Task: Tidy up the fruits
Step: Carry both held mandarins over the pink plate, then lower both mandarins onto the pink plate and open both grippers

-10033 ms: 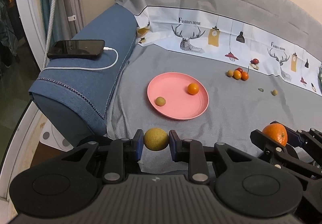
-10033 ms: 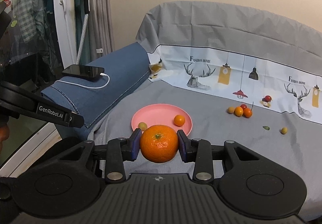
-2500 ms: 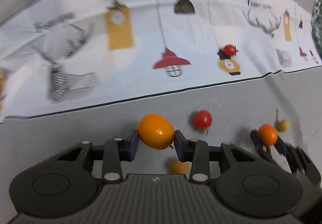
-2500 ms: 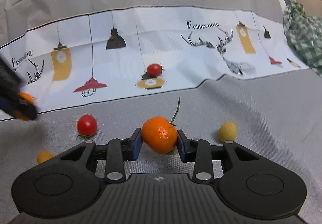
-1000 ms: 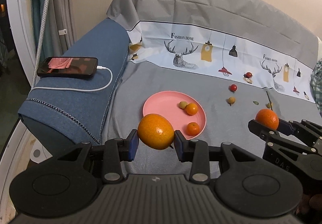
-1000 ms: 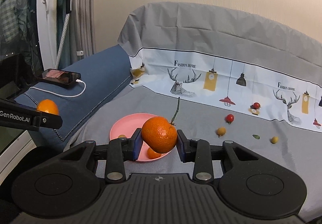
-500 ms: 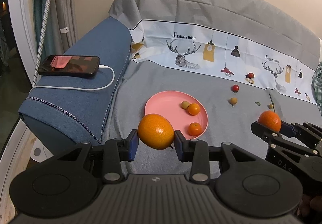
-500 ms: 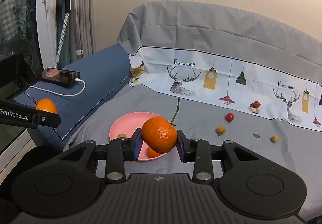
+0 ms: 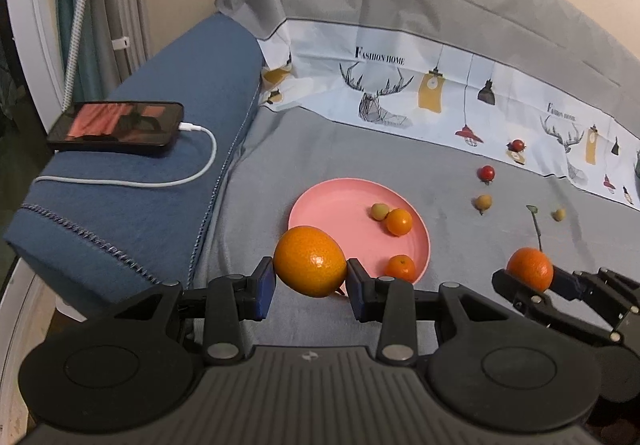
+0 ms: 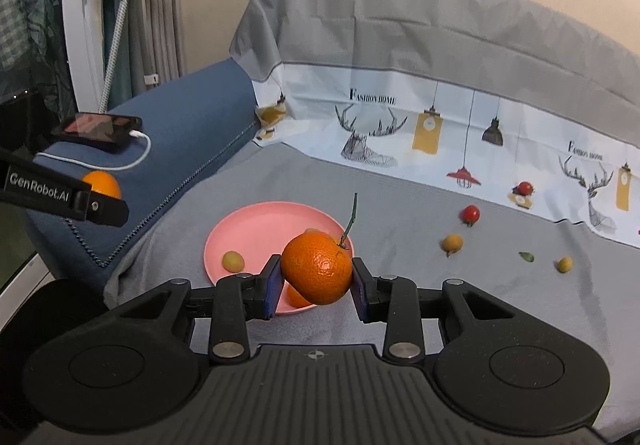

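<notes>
My left gripper is shut on a smooth orange, held above the near edge of the pink plate. On that plate lie two small oranges and a yellow-green fruit. My right gripper is shut on a stemmed mandarin, also in the air over the plate's near rim. In the left wrist view the right gripper shows at the right with its mandarin. A cherry tomato and small yellow fruits lie on the grey cover beyond.
A blue sofa arm at the left carries a phone on a white charging cable. The printed white cloth band runs along the sofa back. A small leaf and another yellow fruit lie at the right.
Both grippers have come forward and down toward the pink plate, each still gripping its fruit; the plate looks larger and closer in both views.
</notes>
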